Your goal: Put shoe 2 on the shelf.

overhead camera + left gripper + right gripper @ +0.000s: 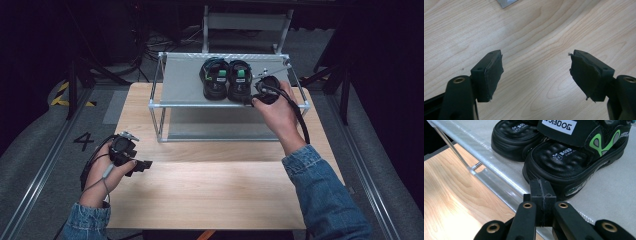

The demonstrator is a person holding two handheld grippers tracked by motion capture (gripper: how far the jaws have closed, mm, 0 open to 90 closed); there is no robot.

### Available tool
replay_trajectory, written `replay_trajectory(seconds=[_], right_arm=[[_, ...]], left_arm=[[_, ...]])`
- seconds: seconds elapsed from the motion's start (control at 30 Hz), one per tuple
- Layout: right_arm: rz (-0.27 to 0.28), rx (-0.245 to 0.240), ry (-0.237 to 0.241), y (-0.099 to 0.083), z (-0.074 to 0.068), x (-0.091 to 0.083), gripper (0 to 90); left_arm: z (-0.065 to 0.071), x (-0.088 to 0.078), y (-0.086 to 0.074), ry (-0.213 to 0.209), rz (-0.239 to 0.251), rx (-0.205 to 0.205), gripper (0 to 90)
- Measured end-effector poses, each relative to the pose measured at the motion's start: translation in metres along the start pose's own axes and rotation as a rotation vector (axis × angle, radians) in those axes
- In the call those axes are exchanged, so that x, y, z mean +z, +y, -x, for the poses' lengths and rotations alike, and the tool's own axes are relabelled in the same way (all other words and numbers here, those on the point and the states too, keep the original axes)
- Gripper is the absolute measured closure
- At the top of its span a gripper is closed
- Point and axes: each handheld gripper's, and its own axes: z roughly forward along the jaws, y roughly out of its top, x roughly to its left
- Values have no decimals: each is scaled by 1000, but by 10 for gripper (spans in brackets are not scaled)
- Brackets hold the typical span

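You have a pair of small black sandals side by side on the grey top shelf of the rack (185,82) — the left sandal (215,79) and the right sandal (239,81), touching or nearly so. Each sits upright, sole down, with green accents, a wide strap carrying a white label, and a dimpled footbed printed with white lettering. The pair sits right of the shelf's middle, near its front edge — toes or heels toward you, you cannot tell.

Wooden surface (210,185) bare in front; metal rack (165,105) at far half; two black-green sandals (227,80) side by side on its grey shelf (182,80); floor marking "4" (83,141) at left.
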Motion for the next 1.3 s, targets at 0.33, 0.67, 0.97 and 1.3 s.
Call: replay_trajectory(seconds=[0.33, 0.67, 0.97, 1.3], right_arm=[[13, -18, 1, -1, 0, -1, 883], [94, 1, 32, -19, 0, -48, 668], [93, 49, 1, -59, 17, -81, 600], [76, 108, -41, -103, 39, -102, 536]], left_arm=[[-1, -3, -4, 4, 4, -6, 266], [0, -4, -6, 6, 5, 0, 265], [-1, -5, -7, 8, 4, 0, 261], [-5, -5, -6, 7, 2, 9, 248]])
